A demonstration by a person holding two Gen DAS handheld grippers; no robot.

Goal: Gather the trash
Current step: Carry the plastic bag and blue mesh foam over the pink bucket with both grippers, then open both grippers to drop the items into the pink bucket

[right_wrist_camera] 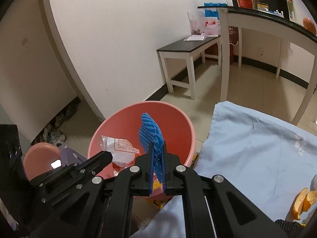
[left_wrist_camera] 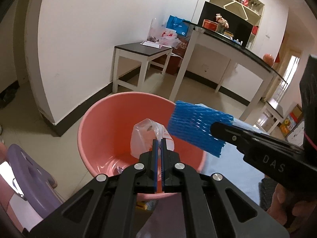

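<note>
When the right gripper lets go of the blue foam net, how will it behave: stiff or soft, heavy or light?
The blue foam net is probably soft: it looks flattened where the right gripper pinches it. It seems very light, being open mesh, so it may fall slowly. It hangs over the pink bucket, so it should land inside.

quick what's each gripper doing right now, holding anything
left gripper: closed on the clear plastic wrapper, over the pink bucket
right gripper: closed on the blue foam net, over the same bucket
</note>
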